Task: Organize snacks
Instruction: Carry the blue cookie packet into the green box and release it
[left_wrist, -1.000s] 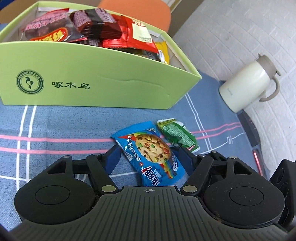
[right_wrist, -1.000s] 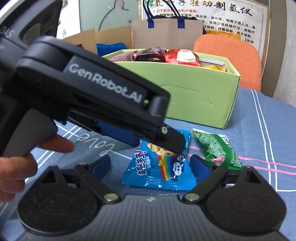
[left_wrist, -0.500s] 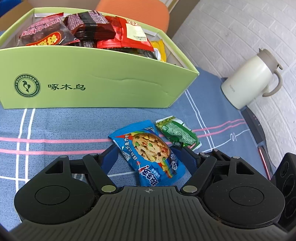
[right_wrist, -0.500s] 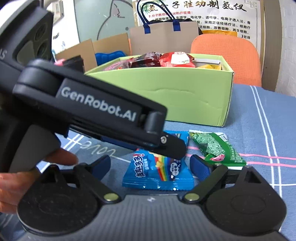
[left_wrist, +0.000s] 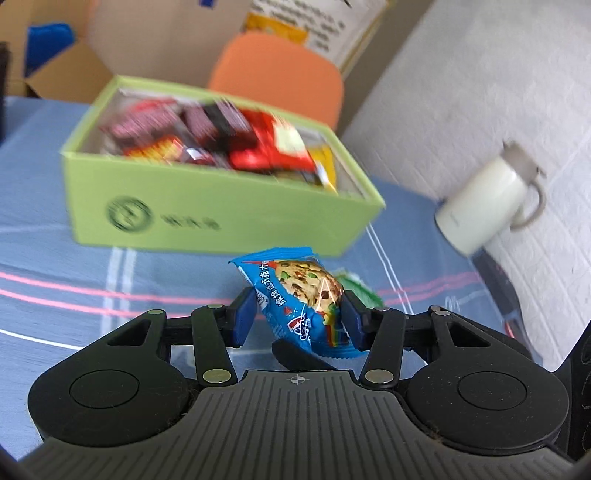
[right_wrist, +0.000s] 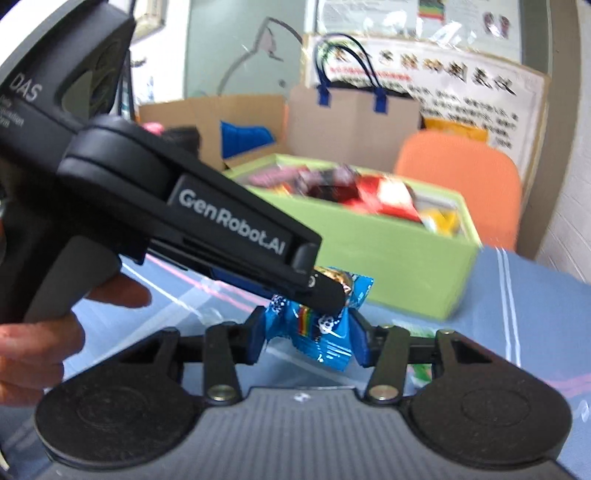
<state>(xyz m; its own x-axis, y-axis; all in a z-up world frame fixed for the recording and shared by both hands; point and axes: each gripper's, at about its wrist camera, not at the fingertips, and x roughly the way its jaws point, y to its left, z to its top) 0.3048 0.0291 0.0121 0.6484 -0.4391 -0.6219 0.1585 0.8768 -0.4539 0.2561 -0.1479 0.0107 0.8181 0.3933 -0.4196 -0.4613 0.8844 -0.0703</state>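
- The left hand-held gripper (left_wrist: 298, 320) is closing, its jaws nearly together, and its blue pads squeeze the blue cookie packet (left_wrist: 303, 295) from both sides.
- The right hand-held gripper (right_wrist: 308, 341) is closing too, and its pads press on the bottom end of the same packet.
- The packet is crumpled and lifted off the surface (left_wrist: 55, 266), which has a blue cloth with pink and white lines.
- A person's hand (right_wrist: 48, 332) holds the left tool's handle, which slants down toward the packet.
- A green snack packet (left_wrist: 356, 286) lies on the cloth just behind.
- Farther back sits the green box (left_wrist: 221, 218), full of snacks.
- A white jug (left_wrist: 484, 206) stands off by the wall.
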